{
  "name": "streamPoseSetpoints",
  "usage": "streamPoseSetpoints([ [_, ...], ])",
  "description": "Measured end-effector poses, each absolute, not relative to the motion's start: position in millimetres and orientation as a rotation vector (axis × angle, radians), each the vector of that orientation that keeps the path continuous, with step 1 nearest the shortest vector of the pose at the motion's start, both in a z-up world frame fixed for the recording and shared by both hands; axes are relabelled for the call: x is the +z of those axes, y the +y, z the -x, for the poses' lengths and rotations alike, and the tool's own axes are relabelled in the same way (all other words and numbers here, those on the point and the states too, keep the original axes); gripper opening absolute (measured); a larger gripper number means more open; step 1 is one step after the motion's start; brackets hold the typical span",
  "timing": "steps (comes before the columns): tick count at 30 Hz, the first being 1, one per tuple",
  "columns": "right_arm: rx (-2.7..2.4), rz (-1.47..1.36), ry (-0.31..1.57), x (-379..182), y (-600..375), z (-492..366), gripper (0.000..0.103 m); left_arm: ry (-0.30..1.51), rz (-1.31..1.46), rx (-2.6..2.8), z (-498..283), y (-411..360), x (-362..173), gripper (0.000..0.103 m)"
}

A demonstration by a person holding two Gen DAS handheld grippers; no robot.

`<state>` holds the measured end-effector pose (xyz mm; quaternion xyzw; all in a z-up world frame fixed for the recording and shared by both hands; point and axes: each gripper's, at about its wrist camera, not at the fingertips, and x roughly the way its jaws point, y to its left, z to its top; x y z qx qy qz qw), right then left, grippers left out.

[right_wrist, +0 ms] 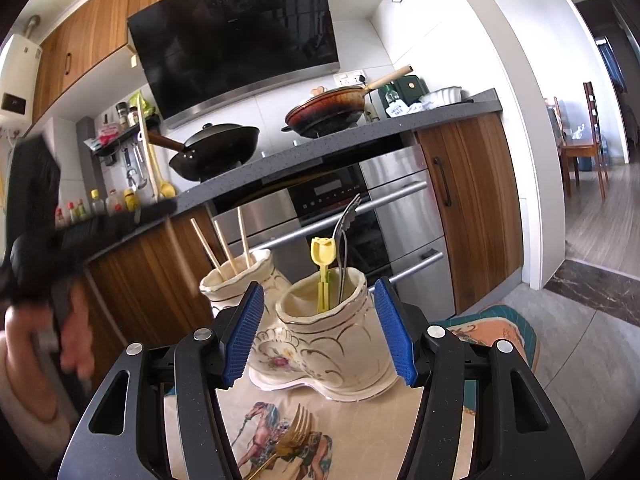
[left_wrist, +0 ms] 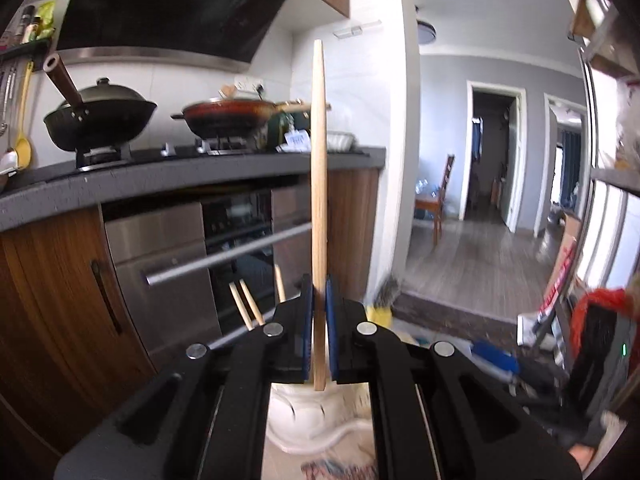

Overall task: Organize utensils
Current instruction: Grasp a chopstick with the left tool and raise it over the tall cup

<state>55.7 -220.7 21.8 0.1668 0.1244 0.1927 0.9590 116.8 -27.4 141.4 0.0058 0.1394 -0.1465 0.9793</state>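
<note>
My left gripper (left_wrist: 319, 312) is shut on a wooden chopstick (left_wrist: 319, 184), held upright above a white ceramic holder (left_wrist: 308, 420). More chopsticks (left_wrist: 250, 306) stick out beside it. In the right wrist view my right gripper (right_wrist: 320, 328) is open and empty, its blue pads either side of the nearer cream holder (right_wrist: 336, 344), which contains a yellow tulip-topped utensil (right_wrist: 322, 264) and a metal fork (right_wrist: 346, 236). The farther holder (right_wrist: 240, 280) contains three chopsticks (right_wrist: 226, 246). A gold fork (right_wrist: 290, 440) lies on the horse-print cloth (right_wrist: 352, 432) below. The left gripper (right_wrist: 36, 216) appears blurred at the left.
A kitchen counter (right_wrist: 320, 144) with a black wok (right_wrist: 216, 148) and a red pan (right_wrist: 328, 108) stands behind, above an oven (right_wrist: 340, 208) with a bar handle. Wooden cabinets (right_wrist: 468, 200) flank it. A doorway to a dining room lies to the right.
</note>
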Motion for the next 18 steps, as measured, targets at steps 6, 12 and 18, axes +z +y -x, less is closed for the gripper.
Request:
streamPoseSetpoints([
  [6, 0.399, -0.329, 0.258, 20.2, -219.1, -57.1, 0.059, 0.346, -0.018, -0.269, -158.8, -39.7, 132.1, 0.006],
  [12, 0.407, -0.330, 0.264, 19.4, -219.9, -58.9, 0.060, 0.421, -0.055, -0.258, -164.6, -46.5, 92.2, 0.006],
  [18, 0.402, -0.314, 0.273, 17.9, -215.6, -59.4, 0.060, 0.462, -0.056, -0.248, -161.9, -39.0, 76.4, 0.008],
])
